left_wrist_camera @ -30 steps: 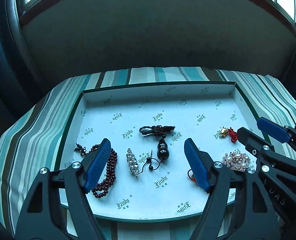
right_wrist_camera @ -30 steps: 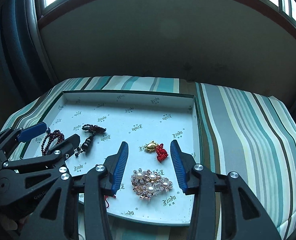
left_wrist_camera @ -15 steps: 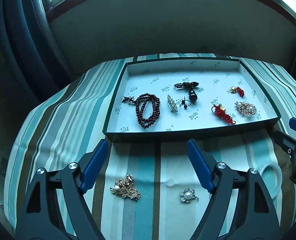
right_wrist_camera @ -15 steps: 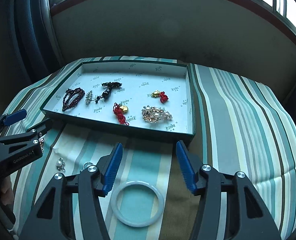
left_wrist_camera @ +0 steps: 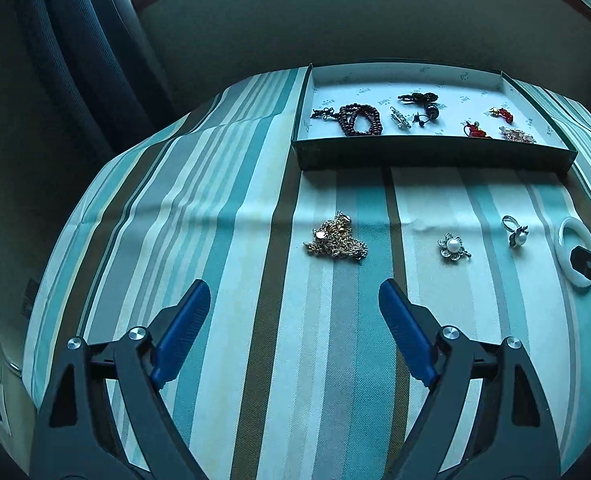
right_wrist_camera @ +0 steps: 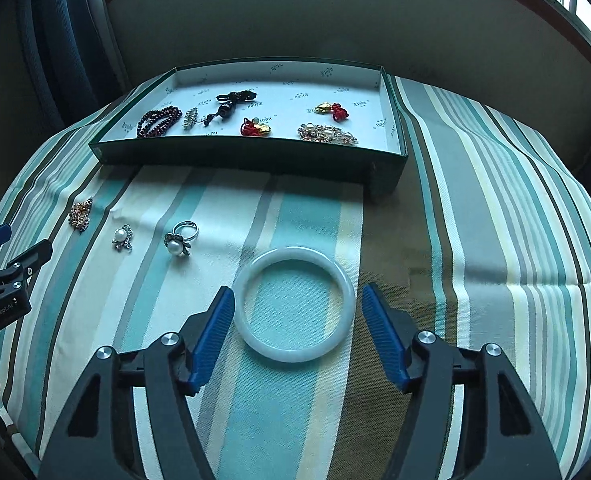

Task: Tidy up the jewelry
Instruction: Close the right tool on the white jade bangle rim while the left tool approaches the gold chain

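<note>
A green tray (left_wrist_camera: 431,156) (right_wrist_camera: 251,160) lined with white paper holds dark red beads (left_wrist_camera: 359,120), a black pendant (left_wrist_camera: 431,110), red charms and a pearl brooch (right_wrist_camera: 327,134). On the striped cloth in front lie a gold chain pile (left_wrist_camera: 335,238) (right_wrist_camera: 80,214), a pearl flower brooch (left_wrist_camera: 452,246) (right_wrist_camera: 122,237), a pearl ring (left_wrist_camera: 516,232) (right_wrist_camera: 179,240) and a white jade bangle (right_wrist_camera: 294,304) (left_wrist_camera: 575,252). My left gripper (left_wrist_camera: 293,320) is open, short of the gold chain. My right gripper (right_wrist_camera: 295,324) is open, its blue pads on either side of the bangle's near half.
The table has a teal, brown and cream striped cloth (left_wrist_camera: 215,208) that drops off at the rounded edges. A dark wall and window sill stand behind the tray. The left gripper's tip (right_wrist_camera: 11,272) shows at the right wrist view's left edge.
Both grippers have pulled back from over the tray toward the near side of the table. The loose pieces on the cloth have come into view; the right gripper now straddles the bangle.
</note>
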